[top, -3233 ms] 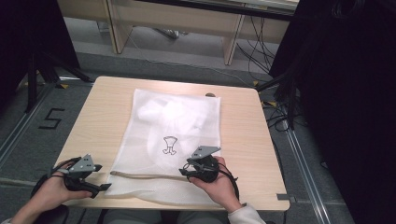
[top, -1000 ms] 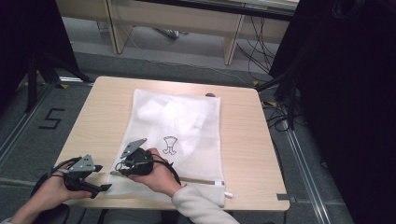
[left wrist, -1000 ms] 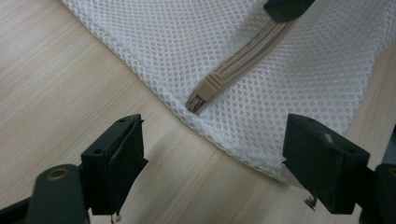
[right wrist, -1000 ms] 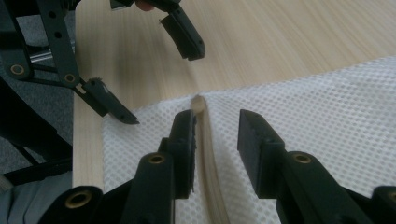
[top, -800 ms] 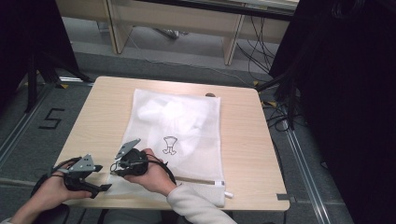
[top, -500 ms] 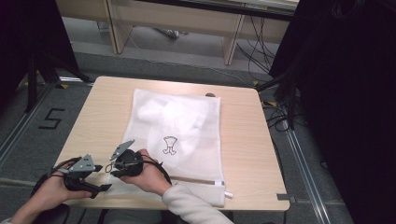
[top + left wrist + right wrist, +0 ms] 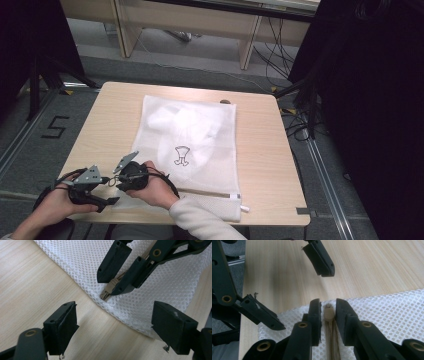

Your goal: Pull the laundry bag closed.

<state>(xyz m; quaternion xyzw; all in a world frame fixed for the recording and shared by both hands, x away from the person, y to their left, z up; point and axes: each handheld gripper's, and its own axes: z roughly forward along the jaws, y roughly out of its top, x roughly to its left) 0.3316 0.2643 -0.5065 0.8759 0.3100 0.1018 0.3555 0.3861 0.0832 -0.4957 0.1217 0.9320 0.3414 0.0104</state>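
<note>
Rectangular light-wood table [image 7: 260, 150]: we take it as our landmark; everything listed sits on or over it.

White mesh laundry bag [image 7: 192, 145], zip-edged, flat: we find it lying across the table's middle, its zipped edge toward the table's near side, a white garment with a small dark printed figure [image 7: 181, 155] showing through the mesh.

Left gripper [image 7: 102, 192], black, two-jawed: we see it over the table's near left corner, just off the bag's corner, jaws spread wide with nothing between them.

Right gripper [image 7: 327, 308], black, two-jawed: we place it just beside the left one, over the bag's near left corner. Its jaws have just been closing and now stand narrow, a slim gap either side of the slider.

Beige zip slider [image 7: 328, 312]: we note it between the right gripper's jaws, at the bag's corner on the table's near left; the pads are not yet pressing it.
</note>
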